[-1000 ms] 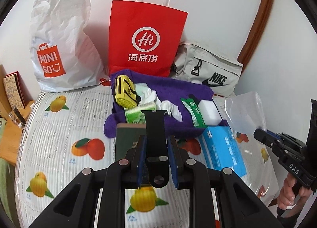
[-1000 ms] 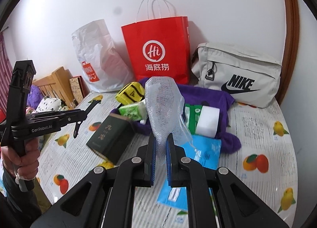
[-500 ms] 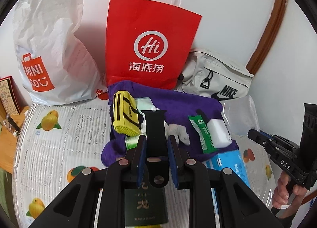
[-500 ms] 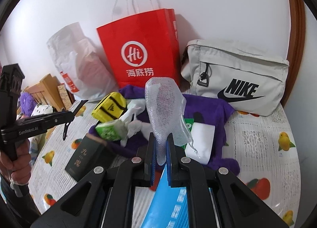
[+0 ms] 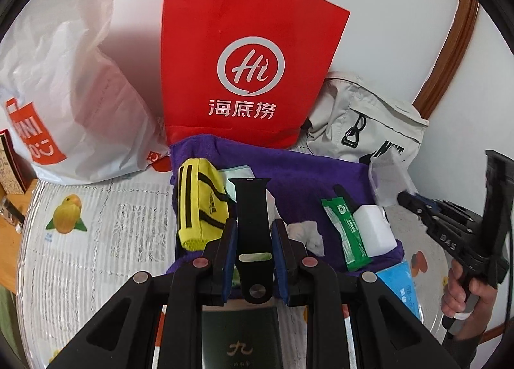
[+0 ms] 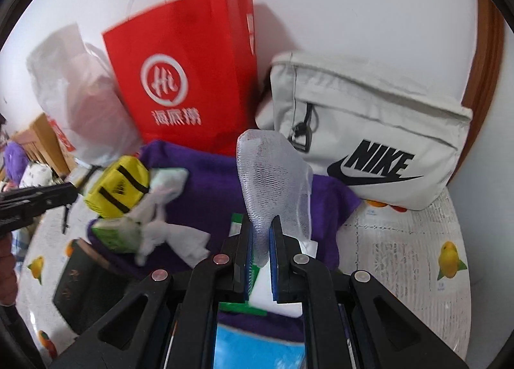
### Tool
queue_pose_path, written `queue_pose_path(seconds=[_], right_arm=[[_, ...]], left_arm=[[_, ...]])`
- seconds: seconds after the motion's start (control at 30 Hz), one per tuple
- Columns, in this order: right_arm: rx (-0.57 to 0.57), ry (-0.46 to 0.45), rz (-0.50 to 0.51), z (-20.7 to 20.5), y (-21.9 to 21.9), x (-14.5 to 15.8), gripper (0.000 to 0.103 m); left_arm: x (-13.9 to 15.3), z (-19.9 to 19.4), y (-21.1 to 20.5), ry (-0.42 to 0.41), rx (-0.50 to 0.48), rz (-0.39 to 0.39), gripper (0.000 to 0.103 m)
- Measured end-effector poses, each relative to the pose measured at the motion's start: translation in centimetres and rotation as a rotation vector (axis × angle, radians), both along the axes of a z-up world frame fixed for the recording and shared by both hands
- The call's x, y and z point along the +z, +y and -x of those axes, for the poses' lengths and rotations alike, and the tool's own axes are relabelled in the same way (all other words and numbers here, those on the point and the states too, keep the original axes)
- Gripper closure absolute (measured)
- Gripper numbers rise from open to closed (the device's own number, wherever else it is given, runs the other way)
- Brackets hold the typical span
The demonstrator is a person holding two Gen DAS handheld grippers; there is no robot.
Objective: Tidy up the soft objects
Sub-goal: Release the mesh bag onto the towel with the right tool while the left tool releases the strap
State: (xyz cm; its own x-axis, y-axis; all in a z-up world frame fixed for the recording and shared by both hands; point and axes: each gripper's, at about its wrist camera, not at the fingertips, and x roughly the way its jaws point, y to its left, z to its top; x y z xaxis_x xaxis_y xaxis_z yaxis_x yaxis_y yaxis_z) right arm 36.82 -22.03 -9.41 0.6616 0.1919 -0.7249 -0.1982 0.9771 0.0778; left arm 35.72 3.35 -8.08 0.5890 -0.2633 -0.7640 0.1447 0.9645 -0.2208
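**Both claws closer to the bags at the wall, each with its load**

Since a second ago both claws have moved in toward the wall: the bags loom larger, and the dark green box now lies under the left claw instead of ahead of it.

Left wrist view: the left claw (image 5: 253, 240) is clamped on a black watch strap (image 5: 252, 208), which stands up between the blue pads. Just ahead lies the purple towel (image 5: 289, 170), carrying a yellow pouch (image 5: 199, 205), a crumpled white tissue (image 5: 306, 234), a green sachet (image 5: 343, 234) and a white block (image 5: 372, 231). Behind the towel, against the wall, stand the red paper bag (image 5: 247, 57) printed "Hi" with "海底捞", a white plastic bag (image 5: 64, 80) with part of an orange MINISO mark, and a grey Nike bag (image 5: 363, 121). The fruit-print worktop (image 5: 96, 240) is bare to the left of the towel. The dark green box (image 5: 239, 337) shows a gold "九". At right a hand (image 5: 462, 285) holds the other tool.

Right wrist view: the right claw (image 6: 260, 253) pinches a white foam net sleeve (image 6: 273, 182), held upright over the towel. The grey bag reads "NIKE"; bare worktop lies at right, below it. A blue packet (image 6: 257, 349) lies below the claw.
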Motion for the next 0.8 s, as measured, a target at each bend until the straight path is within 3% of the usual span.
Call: queue_pose_path(seconds=[0.3, 0.8], right_arm=[[0.047, 0.104, -0.019, -2.7, 1.4, -3.7, 0.093], [0.094, 0.147, -0.037, -2.7, 1.6, -4.6, 0.091]], left_arm=[[-1.3, -2.9, -1.2, 0.032, -0.02, 0.011, 0.082], [-4.6, -5.7, -3.2, 0.101, -0.031, -0.014, 0.082]])
